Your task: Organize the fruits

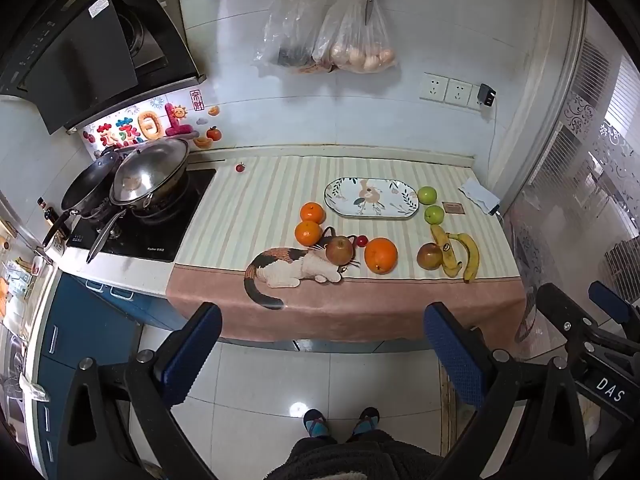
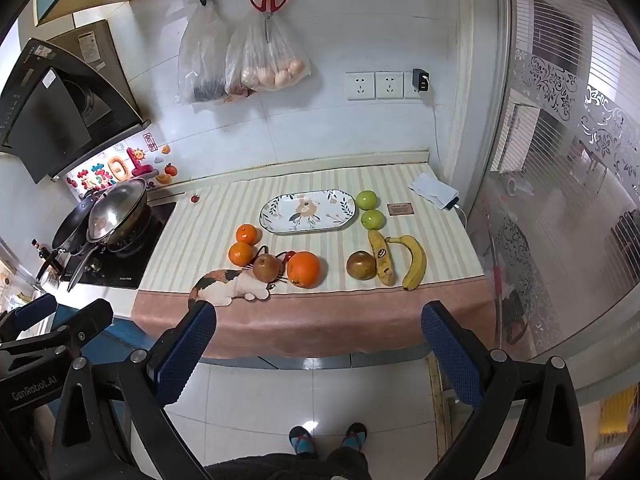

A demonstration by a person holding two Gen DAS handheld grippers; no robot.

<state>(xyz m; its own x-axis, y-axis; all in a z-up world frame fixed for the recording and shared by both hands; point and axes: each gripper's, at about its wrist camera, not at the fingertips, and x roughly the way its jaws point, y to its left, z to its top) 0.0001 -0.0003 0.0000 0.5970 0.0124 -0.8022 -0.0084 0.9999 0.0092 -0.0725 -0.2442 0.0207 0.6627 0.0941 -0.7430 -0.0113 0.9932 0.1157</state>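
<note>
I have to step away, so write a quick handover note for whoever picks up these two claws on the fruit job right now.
Left claw: open, empty, held over the floor short of the counter.
Right claw: open, empty, same stance.
Oval plate: empty, mid-counter on the striped cloth.
Left of the plate: two small oranges, a brownish apple, a large orange.
Right of the plate: two green apples, a second brownish apple, two bananas.
Done: nothing, no fruit on the plate.
Left: all of the sorting.
</note>
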